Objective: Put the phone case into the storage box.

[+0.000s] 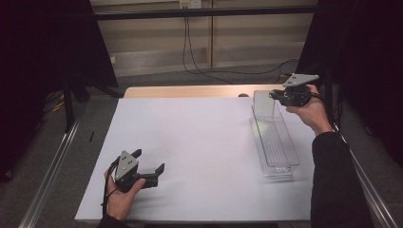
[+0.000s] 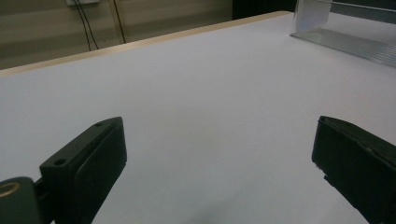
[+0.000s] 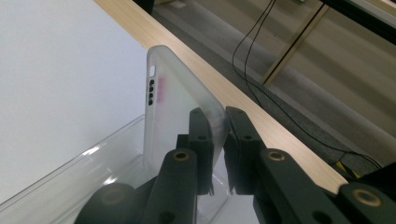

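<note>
On the white-covered table [image 1: 190,142], at three o'clock our long clear plastic tray [image 1: 275,142] awaits the translucent frosted phone case [image 3: 175,116] pinched upright by our right gripper [image 3: 218,135], still unreleased, while our left gripper [image 1: 149,164] rests spread at seven.

My right gripper [image 3: 218,140] hides the lower edge of the frosted phone case [image 3: 180,109] it pinches; the clear tray [image 3: 70,172] runs off frame (its far end perhaps blurred).
</note>
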Tool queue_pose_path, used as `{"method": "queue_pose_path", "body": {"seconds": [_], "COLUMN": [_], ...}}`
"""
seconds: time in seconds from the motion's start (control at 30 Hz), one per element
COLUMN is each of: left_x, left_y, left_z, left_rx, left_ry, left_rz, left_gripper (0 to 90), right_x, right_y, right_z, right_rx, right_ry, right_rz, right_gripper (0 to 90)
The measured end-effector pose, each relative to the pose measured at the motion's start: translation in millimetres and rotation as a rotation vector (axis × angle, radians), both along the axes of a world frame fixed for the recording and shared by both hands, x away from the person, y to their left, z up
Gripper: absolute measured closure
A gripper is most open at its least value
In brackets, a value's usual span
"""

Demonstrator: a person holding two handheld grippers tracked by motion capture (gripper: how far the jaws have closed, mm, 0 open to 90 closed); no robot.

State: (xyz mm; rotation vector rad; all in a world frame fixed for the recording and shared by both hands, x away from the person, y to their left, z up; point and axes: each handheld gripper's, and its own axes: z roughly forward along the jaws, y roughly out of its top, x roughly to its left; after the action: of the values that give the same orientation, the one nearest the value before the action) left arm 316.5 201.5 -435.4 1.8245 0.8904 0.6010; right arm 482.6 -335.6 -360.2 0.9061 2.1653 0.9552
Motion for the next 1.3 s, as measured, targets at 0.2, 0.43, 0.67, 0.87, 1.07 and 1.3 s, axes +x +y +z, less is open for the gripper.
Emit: {"method": "queue_pose_path", "body": {"seconds": [0.2, 0.43, 0.67, 0.87, 1.07, 1.3], "left_x": [0.0, 1.4, 0.8, 0.7, 0.4, 0.4], "left_y": [-0.9, -1.1, -0.2, 0.0, 0.0, 0.4], "left_z": [-0.2, -1.0, -0.9, -0.8, -0.7, -0.4], "left_rx": [0.008, 0.010, 0.012, 0.009, 0.009, 0.010], "left_ry": [0.001, 0.003, 0.004, 0.002, 0.001, -0.002], "left_rz": [-0.003, -0.002, -0.001, 0.001, 0.001, 0.004], "left_gripper": [3.2, 3.2, 3.2, 3.2, 3.2, 3.2], "right_x": [3.1, 6.7, 9.8, 10.7, 10.2, 8.8], "right_y": [-2.6, -8.4, -6.6, -6.3, -8.2, -8.9], "right_z": [2.4, -2.7, -3.3, -6.2, -8.8, -10.5], "right_rx": [-0.050, -0.047, -0.038, -0.001, 0.024, 0.028], "right_ry": [0.033, 0.067, 0.072, 0.084, 0.091, 0.078], "right_rz": [-0.012, -0.049, -0.082, -0.100, -0.112, -0.124], "right_gripper": [80.9, 81.4, 81.2, 79.5, 75.3, 67.2]}}
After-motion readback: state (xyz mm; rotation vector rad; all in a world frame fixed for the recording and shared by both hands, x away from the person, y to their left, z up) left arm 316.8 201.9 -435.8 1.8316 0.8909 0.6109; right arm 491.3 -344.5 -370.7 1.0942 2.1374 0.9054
